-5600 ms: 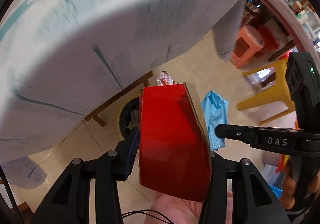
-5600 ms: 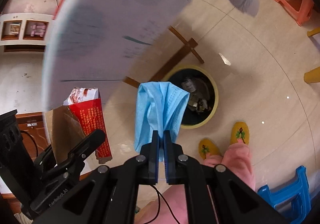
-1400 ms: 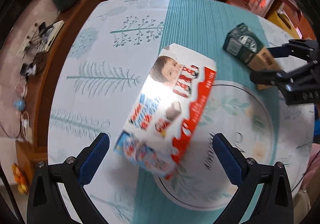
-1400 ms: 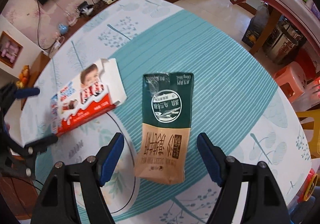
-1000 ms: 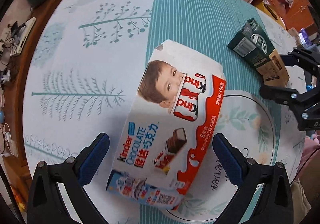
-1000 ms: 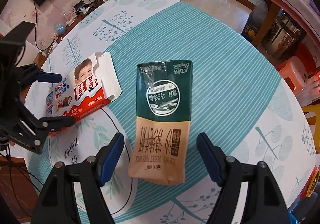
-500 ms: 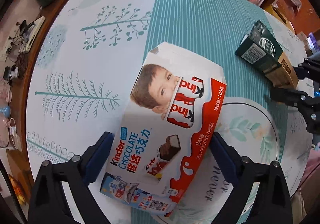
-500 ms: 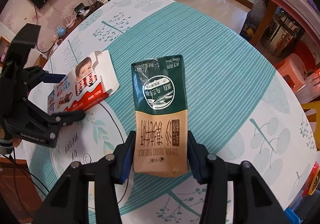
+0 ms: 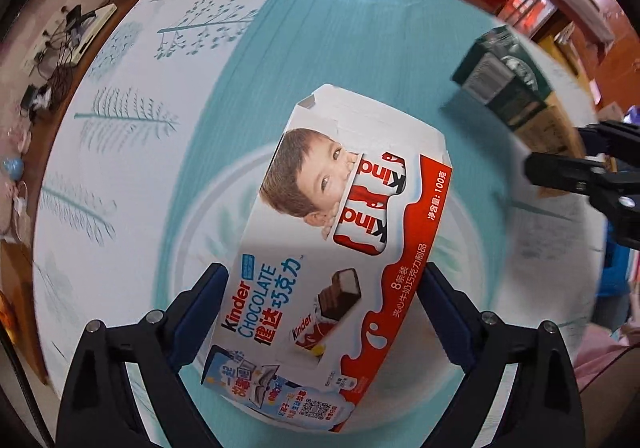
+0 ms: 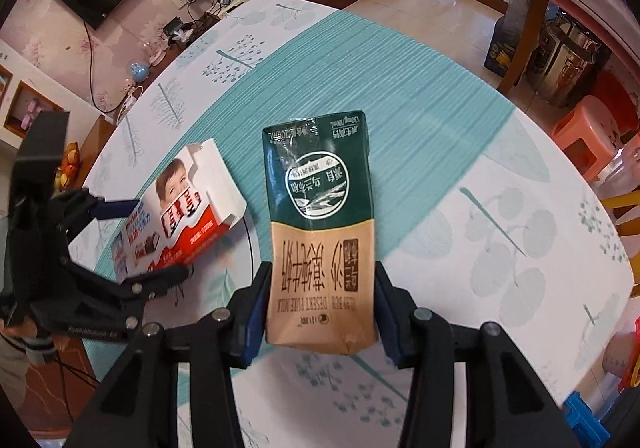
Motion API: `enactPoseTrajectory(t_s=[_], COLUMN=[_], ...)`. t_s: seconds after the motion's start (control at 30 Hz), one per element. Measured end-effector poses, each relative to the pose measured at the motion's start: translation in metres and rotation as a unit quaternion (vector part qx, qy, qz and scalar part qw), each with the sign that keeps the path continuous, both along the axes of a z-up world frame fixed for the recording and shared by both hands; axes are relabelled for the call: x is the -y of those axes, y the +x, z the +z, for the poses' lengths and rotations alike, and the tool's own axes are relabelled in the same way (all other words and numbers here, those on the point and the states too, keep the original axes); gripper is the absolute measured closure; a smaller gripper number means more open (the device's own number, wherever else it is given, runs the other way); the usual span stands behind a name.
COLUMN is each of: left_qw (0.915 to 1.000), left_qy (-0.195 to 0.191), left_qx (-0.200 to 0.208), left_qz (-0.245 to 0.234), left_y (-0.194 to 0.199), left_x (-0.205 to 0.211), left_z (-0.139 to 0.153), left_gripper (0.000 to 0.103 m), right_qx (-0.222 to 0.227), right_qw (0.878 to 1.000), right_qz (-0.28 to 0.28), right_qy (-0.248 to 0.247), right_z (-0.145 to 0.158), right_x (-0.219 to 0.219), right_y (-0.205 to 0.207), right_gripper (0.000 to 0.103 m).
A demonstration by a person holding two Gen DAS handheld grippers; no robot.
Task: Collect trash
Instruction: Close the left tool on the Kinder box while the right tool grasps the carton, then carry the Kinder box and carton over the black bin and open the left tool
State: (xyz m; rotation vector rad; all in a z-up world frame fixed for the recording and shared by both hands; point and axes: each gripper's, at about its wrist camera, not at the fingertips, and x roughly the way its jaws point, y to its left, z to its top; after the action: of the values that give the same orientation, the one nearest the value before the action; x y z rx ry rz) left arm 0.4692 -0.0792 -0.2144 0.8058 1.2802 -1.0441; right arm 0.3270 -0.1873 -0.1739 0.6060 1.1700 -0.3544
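Note:
A white and red Kinder chocolate box (image 9: pixel 332 240) sits between the pads of my left gripper (image 9: pixel 324 274), which is shut on its two long sides just above the round table (image 9: pixel 160 88). The right wrist view shows the same box (image 10: pixel 180 208) tilted in that left gripper (image 10: pixel 156 238). A green and tan milk carton (image 10: pixel 320 208) is pinched at its tan end by my right gripper (image 10: pixel 320 272) and is raised off the teal cloth. From the left wrist view the carton (image 9: pixel 508 88) and the right gripper (image 9: pixel 560 152) appear at the right.
The table (image 10: pixel 440 108) has a teal and white tree-print cloth. Beyond its far edge stand an orange stool (image 10: pixel 588 120), a metal pot (image 10: pixel 568 44) and a yellow chair (image 10: pixel 624 208). A blue stool (image 10: pixel 580 420) is at the near right. A pink sleeve (image 9: pixel 600 360) shows low right.
Both grippers were open around their items a second ago. The right closed on the milk carton and lifted it; the left closed on the Kinder box, which now looks raised and tilted.

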Motion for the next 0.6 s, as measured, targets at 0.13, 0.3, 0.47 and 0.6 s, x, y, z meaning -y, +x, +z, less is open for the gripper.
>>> enactPoseTrajectory(t_s=[0.13,0.3,0.47,0.6], left_qw=[0.9992,0.9969,0.9917,0.9825], left_qy=[-0.021,-0.03,-0.037,-0.05], left_qx=[-0.01,-0.041,-0.038,-0.035], left_qz=[0.031,0.06,0.117,0.176], left_y=[0.004,0.012,-0.004,-0.061], left_x=[-0.006,-0.012,-0.005,-0.012], left_z=[0.009,0.012,0.015,0.033], left_gripper=[0.01,0.01,0.01,0.01], right_qx=[0.002,0.011,0.036,0.066], right_qw=[1.0,0.998,0.994,0.986], right_qz=[0.023,0.065,0.105,0.149], right_qy=[0.001,0.001,0.019,0.046], right_z=[0.013,0.03,0.04,0.043], right_x=[-0.003,-0.004,0.0,0.009], right_y=[-0.024,-0.061,-0.105,-0.15], right_gripper=[0.056,0.056,0.056,0.056])
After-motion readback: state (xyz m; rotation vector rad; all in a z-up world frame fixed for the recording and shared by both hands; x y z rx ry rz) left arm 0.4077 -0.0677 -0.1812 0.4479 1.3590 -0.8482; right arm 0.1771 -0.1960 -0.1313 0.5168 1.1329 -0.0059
